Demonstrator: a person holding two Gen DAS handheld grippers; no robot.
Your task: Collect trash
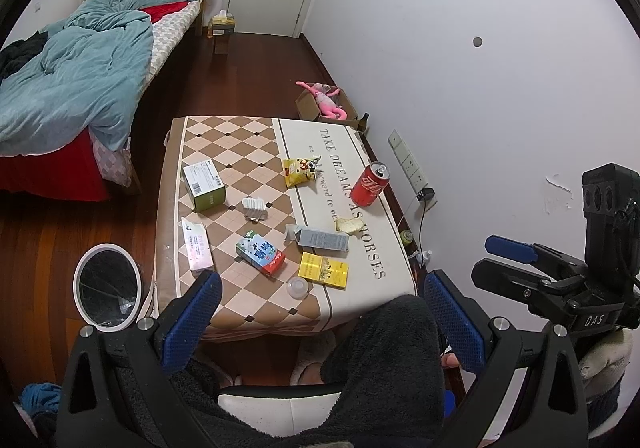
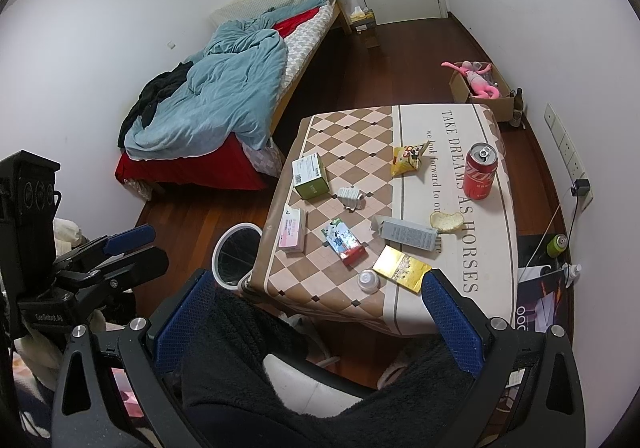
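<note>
Above near tabletop [image 1: 352,312] edge, left hand-held gripper [image 1: 322,312] and right hand-held gripper [image 2: 320,312] both spread wide, empty, poised over scattered trash near bin [image 1: 107,286].

The checkered cloth-covered tabletop [image 1: 256,152] has its near edge hidden behind dark fleece-clad knees [image 1: 384,360]; small print on the green-and-white carton [image 1: 203,184] is unreadable; the teal-duveted bed [image 1: 72,88] is cut off at the left edge.
</note>
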